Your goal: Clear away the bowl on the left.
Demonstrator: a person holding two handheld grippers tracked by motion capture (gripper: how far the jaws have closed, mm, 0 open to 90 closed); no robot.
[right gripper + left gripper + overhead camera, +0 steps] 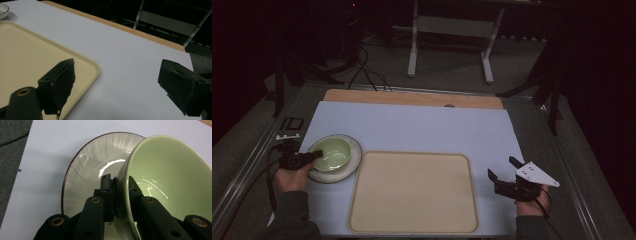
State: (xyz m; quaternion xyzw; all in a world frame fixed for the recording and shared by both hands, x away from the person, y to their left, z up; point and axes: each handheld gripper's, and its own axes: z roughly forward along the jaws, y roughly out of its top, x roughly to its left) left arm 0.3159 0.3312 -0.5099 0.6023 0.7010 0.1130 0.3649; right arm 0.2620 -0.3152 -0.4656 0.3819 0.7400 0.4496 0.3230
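Gripping the near wall of the green bowl (165, 177), the left tongs (119, 185) have one jaw outside the rim and one inside, both pressed against the ceramic. The bowl leans slightly toward these tongs and sits on a pale streaked plate (87, 170) with a dark edge, which spreads out ahead of and to the outer side of the jaws. In the high view the left tongs (312, 157) reach the bowl (332, 152) from its left edge, and the plate (354, 150) lies just beside the left edge of the cream tray (412, 192). The right tongs (116, 82) stand wide apart with nothing between them, hovering over the white bench (130, 57); the tray's corner (92, 66) lies under their left jaw. In the high view the right tongs (501, 167) sit just off the tray's right edge.
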